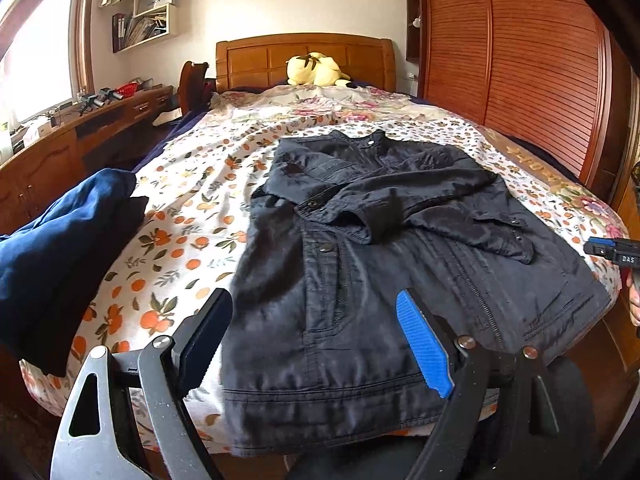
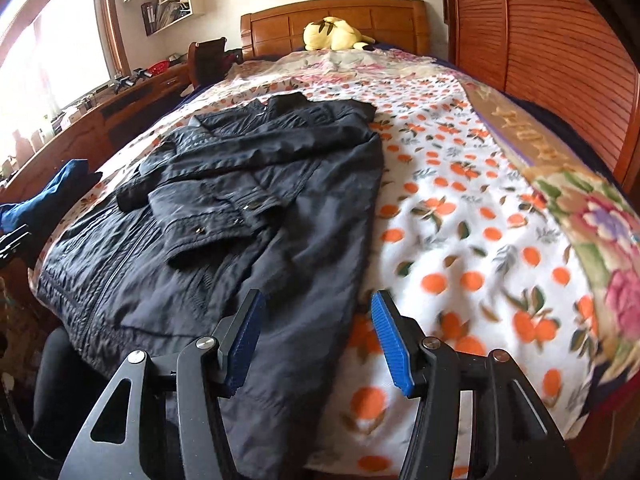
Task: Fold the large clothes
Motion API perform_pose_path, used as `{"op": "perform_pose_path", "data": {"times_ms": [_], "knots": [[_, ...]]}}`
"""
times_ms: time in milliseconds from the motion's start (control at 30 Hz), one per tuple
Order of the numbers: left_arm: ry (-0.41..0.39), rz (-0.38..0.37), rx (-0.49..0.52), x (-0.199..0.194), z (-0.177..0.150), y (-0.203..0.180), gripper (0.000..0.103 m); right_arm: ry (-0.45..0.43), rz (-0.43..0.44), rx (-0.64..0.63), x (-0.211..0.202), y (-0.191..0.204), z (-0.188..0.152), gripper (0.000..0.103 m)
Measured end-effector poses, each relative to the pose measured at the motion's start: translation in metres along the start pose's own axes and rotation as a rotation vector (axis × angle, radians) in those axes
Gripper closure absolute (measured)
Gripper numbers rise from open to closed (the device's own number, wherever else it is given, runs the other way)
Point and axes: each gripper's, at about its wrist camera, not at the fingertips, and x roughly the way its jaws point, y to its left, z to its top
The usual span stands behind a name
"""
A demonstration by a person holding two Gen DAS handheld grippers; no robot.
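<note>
The black quilted zip-front jacket (image 1: 384,248) lies flat on the orange-print bedspread (image 2: 460,248), hem at the bed's foot edge, collar toward the headboard — its long axis runs along the bed. Both sleeves are crossed over the chest. My left gripper (image 1: 316,344) and right gripper (image 2: 316,340) gape empty above the hem; next, I judge, comes gripping the hem corners and folding them up toward the collar.

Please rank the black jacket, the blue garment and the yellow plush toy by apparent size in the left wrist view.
1. black jacket
2. blue garment, enlarged by nearness
3. yellow plush toy, far away, so true size unsure
</note>
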Motion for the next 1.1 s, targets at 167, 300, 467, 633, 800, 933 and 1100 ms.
{"op": "perform_pose_path", "data": {"times_ms": [167, 300, 467, 633, 800, 933, 1100], "knots": [[0.017, 0.023, -0.013, 0.005, -0.011, 0.016, 0.018, 0.038, -0.009, -0.013, 0.008, 0.007, -0.007, 0.043], [0.038, 0.028, -0.020, 0.012, -0.018, 0.026, 0.018, 0.054, -0.011, -0.010, 0.009, 0.008, -0.011, 0.042], [0.070, 0.033, -0.036, 0.021, -0.032, 0.041, 0.018, 0.083, -0.025, -0.020, 0.014, 0.010, -0.019, 0.042], [0.136, 0.036, -0.047, 0.034, -0.047, 0.052, 0.034, 0.091, -0.020, -0.010, 0.018, 0.009, -0.022, 0.042], [0.161, 0.022, -0.074, 0.036, -0.061, 0.059, 0.035, 0.090, -0.017, -0.011, 0.019, 0.010, -0.025, 0.042], [0.169, -0.028, -0.108, 0.033, -0.071, 0.061, 0.043, 0.089, -0.016, -0.010, 0.018, 0.010, -0.030, 0.042], [0.191, -0.060, -0.113, 0.030, -0.082, 0.060, 0.054, 0.085, -0.021, 0.002, 0.016, 0.012, -0.036, 0.042]]}}
